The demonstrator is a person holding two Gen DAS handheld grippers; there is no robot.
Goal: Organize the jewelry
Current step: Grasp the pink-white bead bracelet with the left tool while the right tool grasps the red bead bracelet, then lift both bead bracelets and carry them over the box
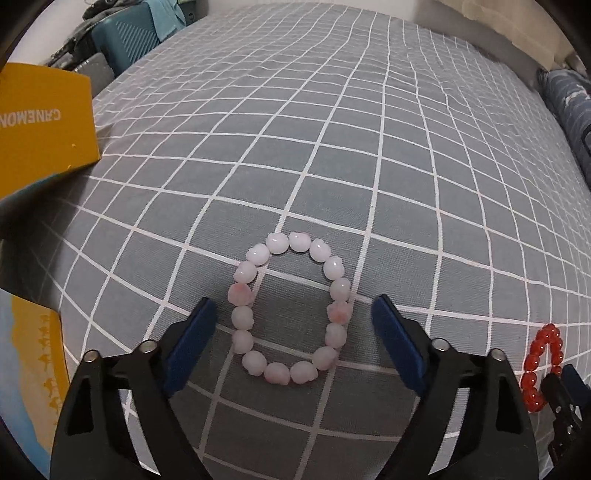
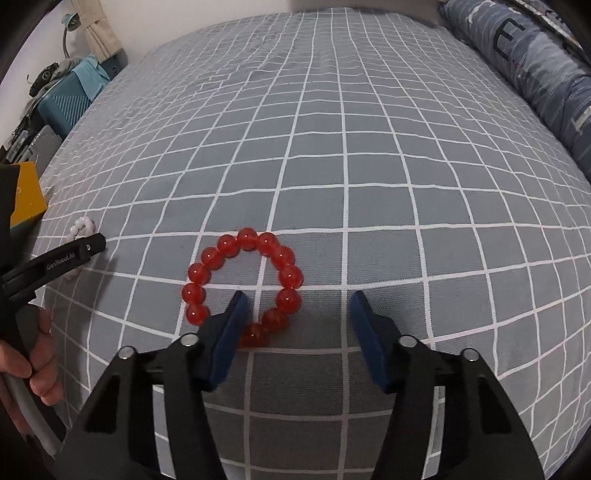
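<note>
A pale pink bead bracelet [image 1: 273,247] lies flat on the grey checked bedsheet [image 1: 332,129]. My left gripper [image 1: 295,308] is open, its blue pads on either side of the bracelet's near half. A red bead bracelet [image 2: 207,258] lies on the sheet in the right wrist view; it also shows at the right edge of the left wrist view [image 1: 543,354]. My right gripper [image 2: 297,299] is open, its left pad [image 2: 229,332] over the red bracelet's near right beads, the ring mostly left of the gap. The pink bracelet [image 2: 83,226] shows small at far left.
A yellow box [image 1: 40,114] with an open lid stands at the left of the bed; it also shows in the right wrist view [image 2: 27,192]. A blue patterned pillow [image 2: 535,55] lies along the right side. A teal suitcase [image 1: 122,33] stands beyond the bed.
</note>
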